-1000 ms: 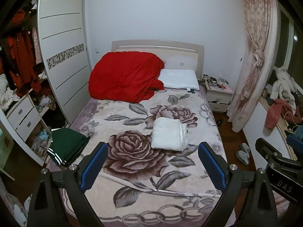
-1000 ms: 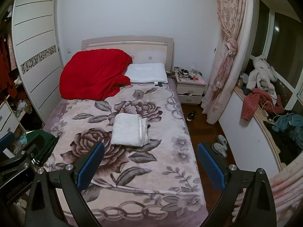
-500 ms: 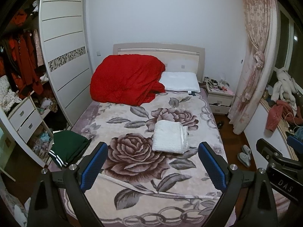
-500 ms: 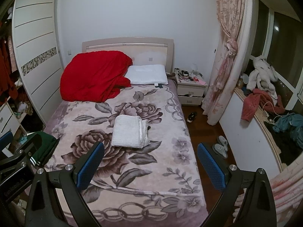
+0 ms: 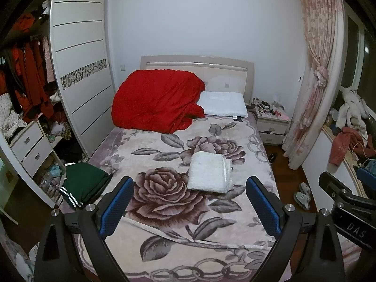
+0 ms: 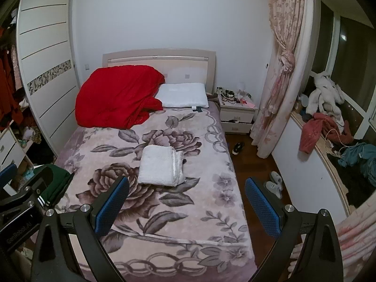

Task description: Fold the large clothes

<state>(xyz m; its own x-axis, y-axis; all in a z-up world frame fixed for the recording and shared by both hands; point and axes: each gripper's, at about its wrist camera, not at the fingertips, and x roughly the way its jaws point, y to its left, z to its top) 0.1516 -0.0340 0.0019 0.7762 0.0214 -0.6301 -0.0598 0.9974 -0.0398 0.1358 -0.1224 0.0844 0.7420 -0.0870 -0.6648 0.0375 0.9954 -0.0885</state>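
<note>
A folded white garment (image 5: 209, 175) (image 6: 161, 166) lies flat in the middle of the bed (image 5: 164, 211) (image 6: 199, 211), on a floral blanket. A folded dark green garment (image 5: 83, 183) (image 6: 57, 183) with white stripes sits at the bed's left edge. My left gripper (image 5: 189, 206) hovers open above the foot of the bed, well short of the white garment. My right gripper (image 6: 186, 205) is also open, empty, and held over the bed's near right part. Each gripper's body shows at the edge of the other's view.
A red quilt (image 5: 157, 101) is heaped at the headboard beside a white pillow (image 5: 223, 104). A wardrobe (image 5: 80, 70) and open drawers (image 5: 30, 148) crowd the left. A nightstand (image 6: 237, 115), curtain (image 6: 279, 70), slippers (image 6: 273, 183) and a cluttered window ledge (image 6: 329, 141) lie right.
Both cameras have drifted slightly back and up, so the bed sits a little lower in each view. The garments have not moved and both grippers stay open.
</note>
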